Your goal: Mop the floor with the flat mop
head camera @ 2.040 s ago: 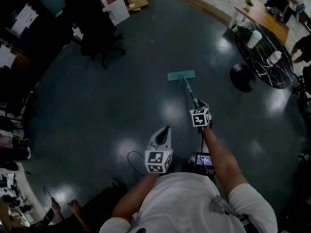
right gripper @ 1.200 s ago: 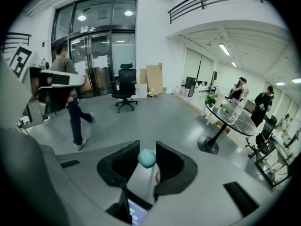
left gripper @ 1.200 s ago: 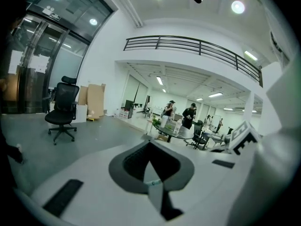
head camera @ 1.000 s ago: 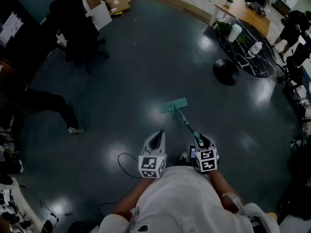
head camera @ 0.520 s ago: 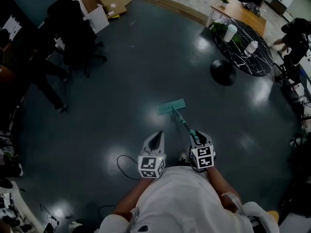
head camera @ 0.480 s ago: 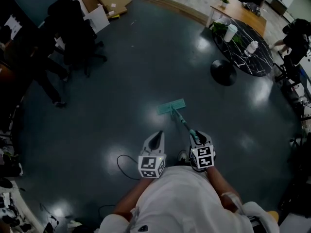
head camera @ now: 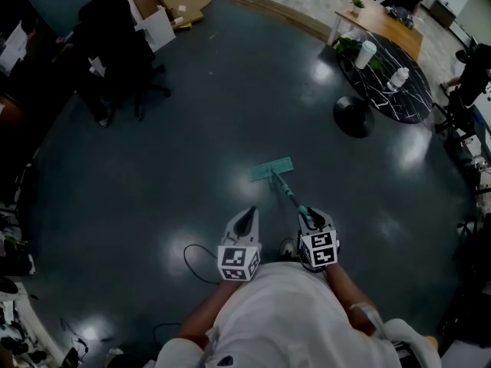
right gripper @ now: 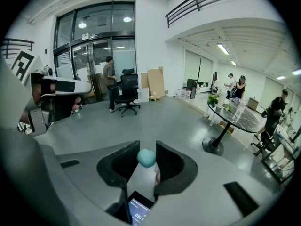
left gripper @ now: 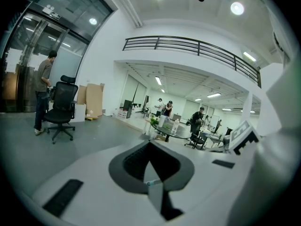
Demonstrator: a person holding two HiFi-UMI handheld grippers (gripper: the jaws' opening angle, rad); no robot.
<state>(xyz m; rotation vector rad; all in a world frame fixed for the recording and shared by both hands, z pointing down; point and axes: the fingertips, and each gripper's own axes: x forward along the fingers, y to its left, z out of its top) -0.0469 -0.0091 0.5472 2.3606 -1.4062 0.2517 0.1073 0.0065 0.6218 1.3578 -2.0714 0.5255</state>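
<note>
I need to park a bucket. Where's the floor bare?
Bare: the wide floor between the flat mop and the office chair. Crowded: the right side, by the round table; a cable lies near your left.

The teal flat mop [head camera: 271, 169] has a rectangular pad head that lies flat on the dark, glossy grey floor [head camera: 192, 129], its long side slightly askew in the head view. A thin pole [head camera: 285, 191] rises from the middle of the head and slants back toward the person. Its rounded teal handle end [right gripper: 146, 158] sits pinched between the dark jaws of the right gripper [head camera: 308, 216].
</note>
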